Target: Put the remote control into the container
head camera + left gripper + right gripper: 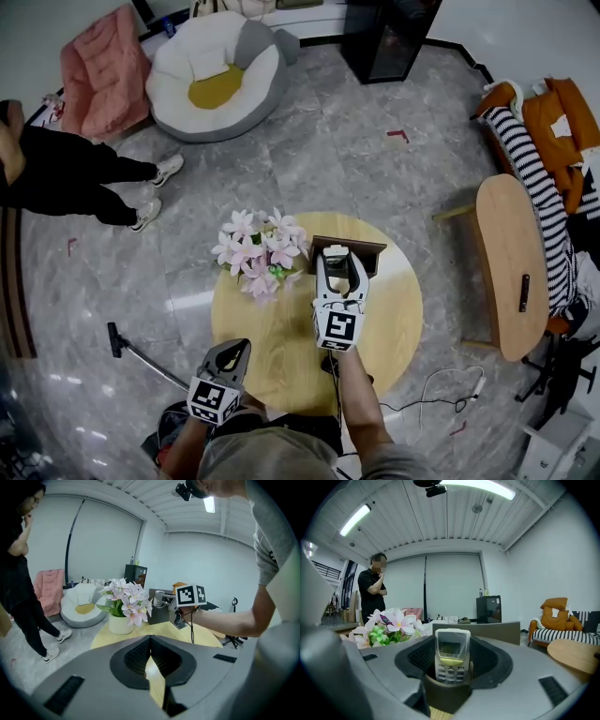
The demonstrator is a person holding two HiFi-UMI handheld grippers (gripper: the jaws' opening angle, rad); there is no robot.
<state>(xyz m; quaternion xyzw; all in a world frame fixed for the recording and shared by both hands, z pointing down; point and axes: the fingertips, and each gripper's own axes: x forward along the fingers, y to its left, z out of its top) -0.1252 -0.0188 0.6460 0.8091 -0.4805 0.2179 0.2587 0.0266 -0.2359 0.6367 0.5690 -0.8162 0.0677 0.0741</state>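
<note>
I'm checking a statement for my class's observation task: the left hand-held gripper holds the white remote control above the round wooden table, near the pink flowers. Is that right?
No. The right hand-held gripper holds the white remote control, as the right gripper view shows; the left hand-held gripper is shut and empty. It is above the round wooden table, near the pink flowers.
</note>
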